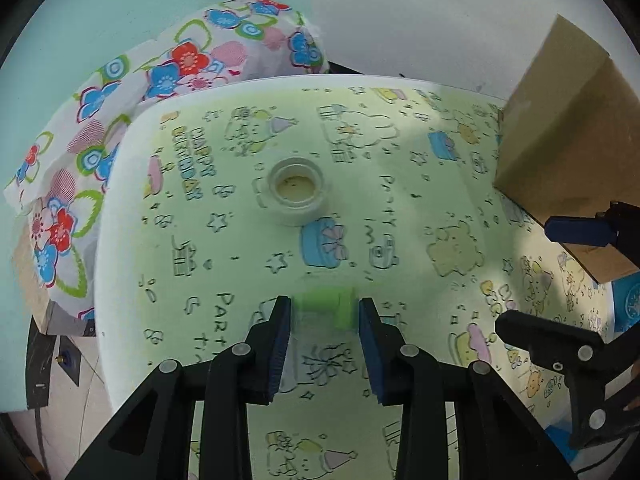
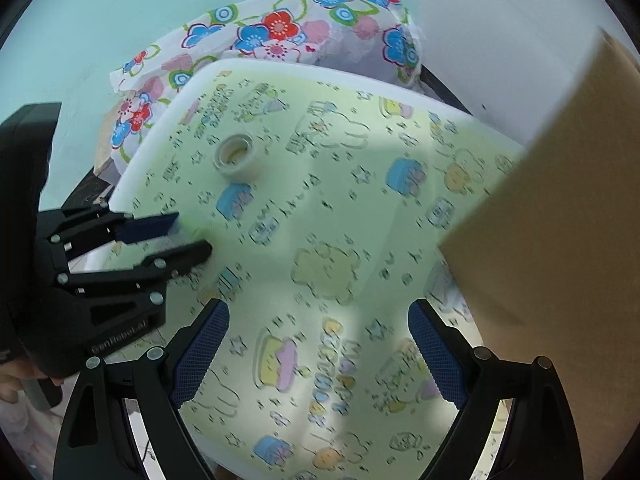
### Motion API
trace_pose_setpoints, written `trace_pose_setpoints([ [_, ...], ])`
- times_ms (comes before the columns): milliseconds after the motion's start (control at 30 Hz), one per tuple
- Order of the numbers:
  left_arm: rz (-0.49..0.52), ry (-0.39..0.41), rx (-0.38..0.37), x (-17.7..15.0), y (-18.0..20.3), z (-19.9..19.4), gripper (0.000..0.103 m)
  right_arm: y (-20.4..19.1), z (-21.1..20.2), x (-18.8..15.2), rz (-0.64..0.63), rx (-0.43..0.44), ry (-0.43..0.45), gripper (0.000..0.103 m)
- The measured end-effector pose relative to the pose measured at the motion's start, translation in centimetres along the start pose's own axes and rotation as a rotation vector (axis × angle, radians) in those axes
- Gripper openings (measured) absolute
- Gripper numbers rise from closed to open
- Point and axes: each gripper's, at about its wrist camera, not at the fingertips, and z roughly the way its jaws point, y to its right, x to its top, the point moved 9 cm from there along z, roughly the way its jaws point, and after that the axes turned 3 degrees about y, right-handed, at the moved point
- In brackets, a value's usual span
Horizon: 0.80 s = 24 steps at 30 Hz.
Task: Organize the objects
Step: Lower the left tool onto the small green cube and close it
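Held item: a small green piece [image 1: 326, 307], blurred, sits between the blue pads of the left gripper [image 1: 325, 312]; both pads press against its sides (what it is exactly, I cannot tell).
Where it is: low over the near middle of the table, just above the patterned cloth [image 1: 400, 208].
Left gripper pose: fingers point forward and slightly down across the table, clamped on the green piece; in the right wrist view it [image 2: 188, 236] comes in from the left edge, roughly level with the tabletop.
Tape roll: a pale roll of tape [image 1: 296, 189] lies flat on the cloth beyond the left gripper, apart from it, hole facing up.
Right gripper: jaws spread wide with nothing between the pads [image 2: 200, 350]; the right gripper [image 2: 318, 320] hovers over the cloth on the near right (seen from the left wrist at the right edge [image 1: 536, 276]).
Cardboard box: a brown box [image 2: 560, 220] stands on the table's right side, close to the right gripper.
Behind: a flowered fabric bundle [image 1: 120, 120] lies past the table's far left edge, against a pale blue-green wall [image 1: 120, 8].
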Motion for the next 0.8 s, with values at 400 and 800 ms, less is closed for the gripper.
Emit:
trace_pose_setpoints([
  [400, -0.05, -0.008, 0.009, -0.1, -3.0, -0.2, 0.034, -2.7, 1.9, 4.0, -0.065, 0.01, 0.009, 0.093],
  [800, -0.048, -0.007, 0.024, 0.6, -5.0, -0.1, 0.034, -5.4, 4.2, 7.2, -0.145, 0.025, 0.037, 0.091],
])
